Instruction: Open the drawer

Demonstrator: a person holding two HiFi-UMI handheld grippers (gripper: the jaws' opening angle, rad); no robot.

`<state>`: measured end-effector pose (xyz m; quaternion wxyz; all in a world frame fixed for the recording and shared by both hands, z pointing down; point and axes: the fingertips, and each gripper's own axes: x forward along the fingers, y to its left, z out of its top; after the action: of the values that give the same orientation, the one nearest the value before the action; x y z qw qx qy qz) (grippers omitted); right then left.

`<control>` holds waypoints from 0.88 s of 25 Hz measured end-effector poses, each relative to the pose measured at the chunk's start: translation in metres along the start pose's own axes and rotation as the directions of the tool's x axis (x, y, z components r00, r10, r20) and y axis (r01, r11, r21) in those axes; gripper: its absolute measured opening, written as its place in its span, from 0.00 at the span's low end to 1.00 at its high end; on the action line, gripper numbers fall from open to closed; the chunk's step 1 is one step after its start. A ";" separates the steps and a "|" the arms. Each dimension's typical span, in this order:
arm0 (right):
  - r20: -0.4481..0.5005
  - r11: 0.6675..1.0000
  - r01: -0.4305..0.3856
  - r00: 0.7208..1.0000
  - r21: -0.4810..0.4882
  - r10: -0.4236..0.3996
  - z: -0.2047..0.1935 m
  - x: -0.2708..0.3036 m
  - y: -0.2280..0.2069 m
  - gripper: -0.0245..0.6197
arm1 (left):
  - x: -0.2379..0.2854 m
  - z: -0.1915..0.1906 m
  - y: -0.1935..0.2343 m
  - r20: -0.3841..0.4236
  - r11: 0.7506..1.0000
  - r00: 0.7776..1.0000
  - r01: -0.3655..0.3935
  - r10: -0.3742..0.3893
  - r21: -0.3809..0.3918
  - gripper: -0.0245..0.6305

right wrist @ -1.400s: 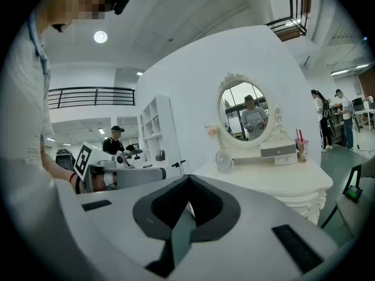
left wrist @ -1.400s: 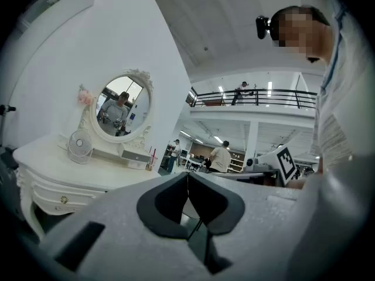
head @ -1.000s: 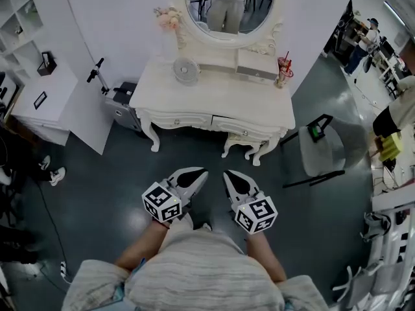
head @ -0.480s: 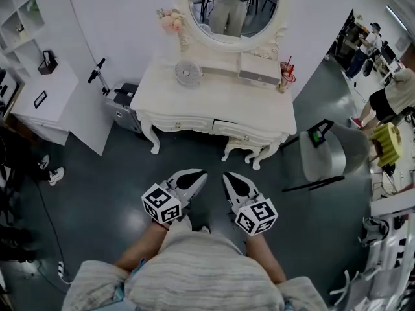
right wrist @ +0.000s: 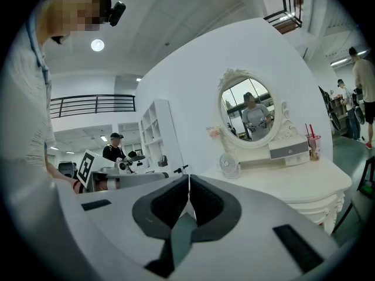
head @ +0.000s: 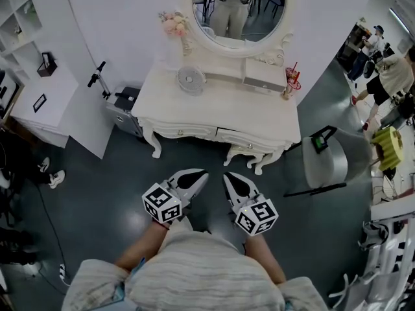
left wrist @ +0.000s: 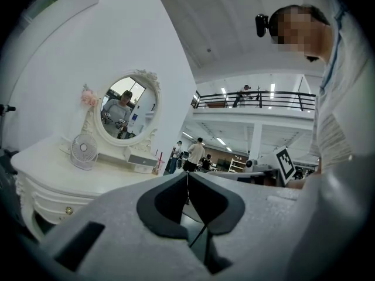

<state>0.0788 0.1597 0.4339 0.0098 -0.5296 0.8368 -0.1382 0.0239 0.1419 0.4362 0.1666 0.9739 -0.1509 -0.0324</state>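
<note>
Left gripper [head: 201,174], right gripper [head: 229,176]: jaws clenched, nothing between, side by side over dark floor [head: 97,193]. White knobbed drawer [head: 185,132] in front edge of white carved bench [head: 220,109], 12 o'clock, well apart.

Risks:
- jaws not parted in time: bump knob, no grip
- hard tug rocks bench, tips straw-filled cup [head: 290,83] at 2 o'clock corner
- small grey-fronted box drawer [head: 264,83] on top mistaken for target

Two white drawers are set side by side in the front edge of the table [head: 220,109]: left drawer [head: 183,130] and right drawer [head: 251,139]. Each is fitted with one small central knob. Both are shut, fronts flush.
</note>
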 end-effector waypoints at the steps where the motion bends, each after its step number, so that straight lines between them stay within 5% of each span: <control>1: -0.001 1.000 0.000 1.000 0.000 0.000 0.002 0.005 -0.001 0.05 | 0.001 0.003 0.005 0.000 1.000 1.000 0.001 -0.001 0.000 0.06; 22: -0.027 1.000 0.008 1.000 -0.010 -0.008 0.020 0.128 -0.020 0.05 | 0.007 0.037 0.125 -0.024 1.000 1.000 -0.010 0.009 -0.018 0.06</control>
<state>0.0442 0.0336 0.4358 -0.0048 -0.5312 0.8354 -0.1413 -0.0092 0.0159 0.4435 0.1773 0.9719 -0.1532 -0.0214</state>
